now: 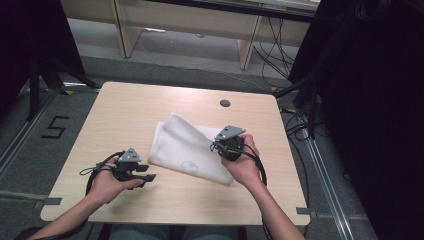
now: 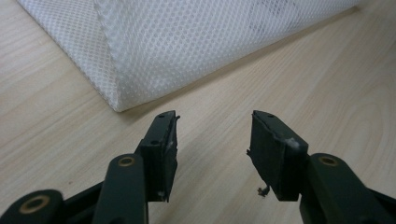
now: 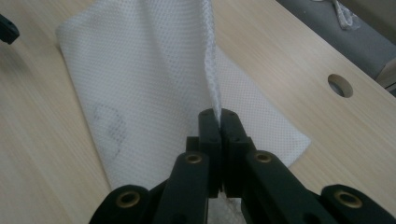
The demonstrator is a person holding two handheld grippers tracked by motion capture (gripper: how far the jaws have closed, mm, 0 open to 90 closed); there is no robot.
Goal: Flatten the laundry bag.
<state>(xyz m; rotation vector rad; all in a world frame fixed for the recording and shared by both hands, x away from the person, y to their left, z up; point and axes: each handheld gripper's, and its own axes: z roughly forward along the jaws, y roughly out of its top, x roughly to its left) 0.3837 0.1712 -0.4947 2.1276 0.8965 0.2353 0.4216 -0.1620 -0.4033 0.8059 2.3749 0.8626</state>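
Fingers [image 3: 219, 122] of right gripper [image 1: 229, 142] pressed together on a raised edge of white mesh cloth [image 1: 187, 147], lifted off mid-tabletop [image 1: 125, 112]. Fingers [image 2: 161, 140] of left gripper [image 1: 131, 167] spread, empty, low over wood. Cloth's near-left corner just ahead, untouched; long axis running away toward far side. Left gripper nearer that free corner.
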